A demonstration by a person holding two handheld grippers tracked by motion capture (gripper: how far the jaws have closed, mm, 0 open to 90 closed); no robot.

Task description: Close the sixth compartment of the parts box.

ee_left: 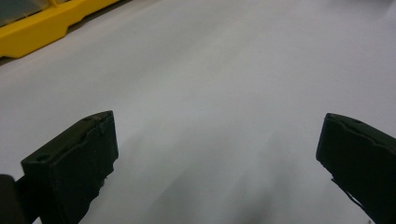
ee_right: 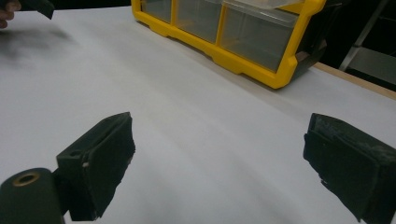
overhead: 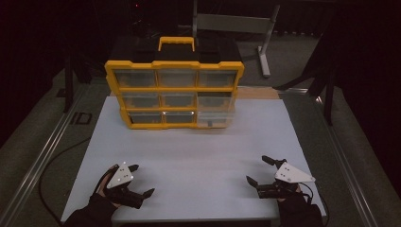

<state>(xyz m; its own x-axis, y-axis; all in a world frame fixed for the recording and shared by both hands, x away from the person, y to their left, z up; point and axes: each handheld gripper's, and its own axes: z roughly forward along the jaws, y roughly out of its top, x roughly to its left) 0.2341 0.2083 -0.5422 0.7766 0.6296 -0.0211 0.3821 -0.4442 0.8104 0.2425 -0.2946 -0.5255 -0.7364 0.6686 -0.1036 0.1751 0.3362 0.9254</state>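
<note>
Drawer cabinet (overhead: 175, 90) whole from above; right tongs (ee_right: 219, 163) view catches corner

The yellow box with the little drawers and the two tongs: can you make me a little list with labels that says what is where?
box: yellow drawer box with a handle on top, standing at the far side of the white table
drawers: three rows of three, see-through; bottom right one sticks out a little
left tongs: open, holding nothing, near the table's front left
right tongs: open, holding nothing, near the table's front right
</note>
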